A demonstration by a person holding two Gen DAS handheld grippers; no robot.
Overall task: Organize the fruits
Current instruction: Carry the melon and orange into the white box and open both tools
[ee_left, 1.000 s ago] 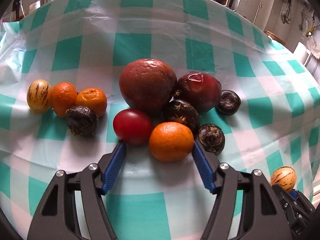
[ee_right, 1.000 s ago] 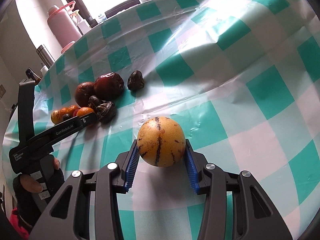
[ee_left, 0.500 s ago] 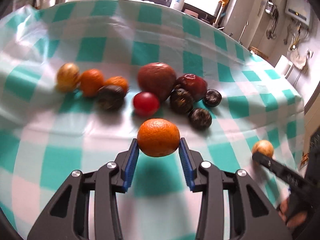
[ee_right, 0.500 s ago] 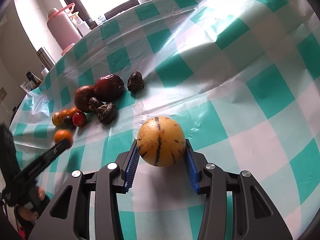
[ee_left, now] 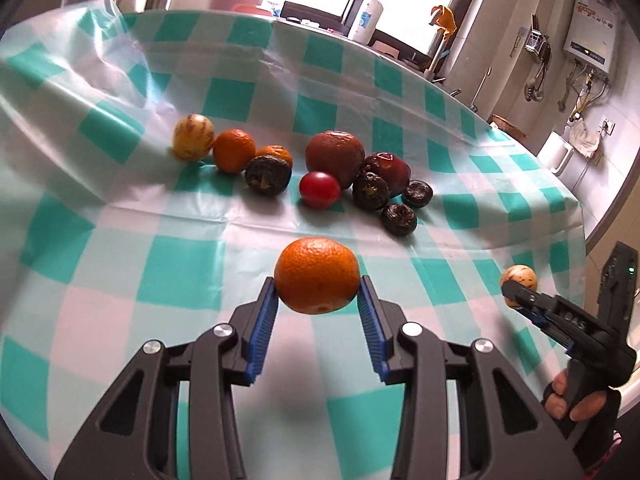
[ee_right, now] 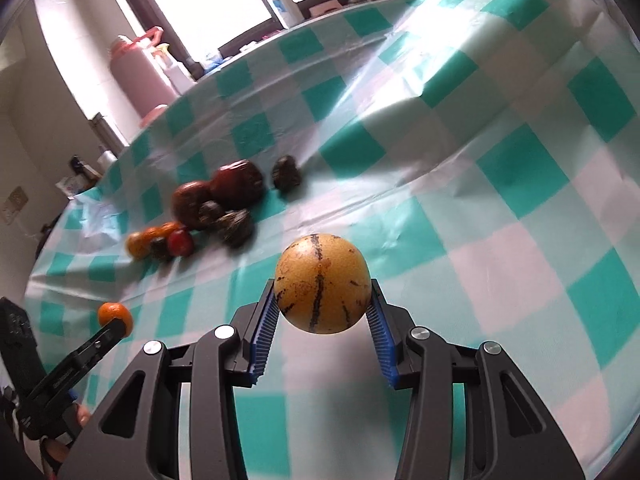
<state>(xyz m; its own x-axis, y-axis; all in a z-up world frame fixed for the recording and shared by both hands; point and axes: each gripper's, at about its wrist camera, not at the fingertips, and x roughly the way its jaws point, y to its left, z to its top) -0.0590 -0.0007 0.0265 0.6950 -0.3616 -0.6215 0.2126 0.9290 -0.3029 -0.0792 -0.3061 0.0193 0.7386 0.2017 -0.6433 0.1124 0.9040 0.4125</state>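
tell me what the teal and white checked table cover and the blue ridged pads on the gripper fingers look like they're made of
The teal and white checked table cover looks like thin plastic or vinyl sheet: it is glossy, catches window glare and holds sharp creases. The blue ridged pads look like moulded rubber or soft plastic, matte with fine ribbing; which one cannot be told.
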